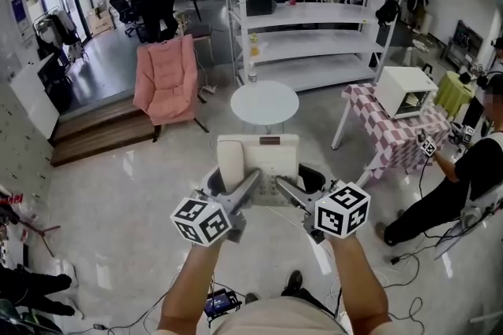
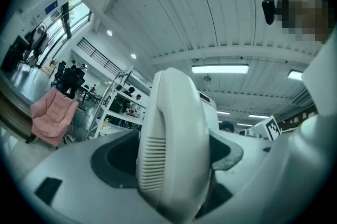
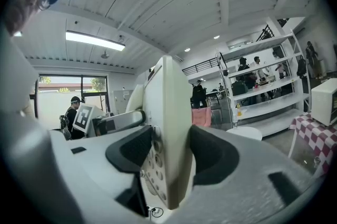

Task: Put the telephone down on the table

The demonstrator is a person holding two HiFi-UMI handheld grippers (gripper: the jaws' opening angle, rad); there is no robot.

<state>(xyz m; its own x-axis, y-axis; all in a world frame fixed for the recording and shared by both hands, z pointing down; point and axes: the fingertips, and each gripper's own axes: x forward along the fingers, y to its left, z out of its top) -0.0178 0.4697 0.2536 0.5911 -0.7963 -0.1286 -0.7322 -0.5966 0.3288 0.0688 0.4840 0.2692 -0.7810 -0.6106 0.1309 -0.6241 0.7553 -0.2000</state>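
Head view: telephone [image 1: 258, 160] is up in the air in front of the person, well short of the round white table [image 1: 264, 102] ahead.
Left gripper [image 1: 250, 184]: pinching the handset [image 2: 174, 149] end, with a pad on each side of it.
Right gripper [image 1: 283, 185]: clamped across the keypad edge of the body.
Feel: my guess is rigid hard plastic, light-ish, smooth and kinda slippery.
Weak spot: the handset probably just sits in its cradle, so it could pop loose if tilted.
Where to hold: both ends, same as now, and level on the way down.
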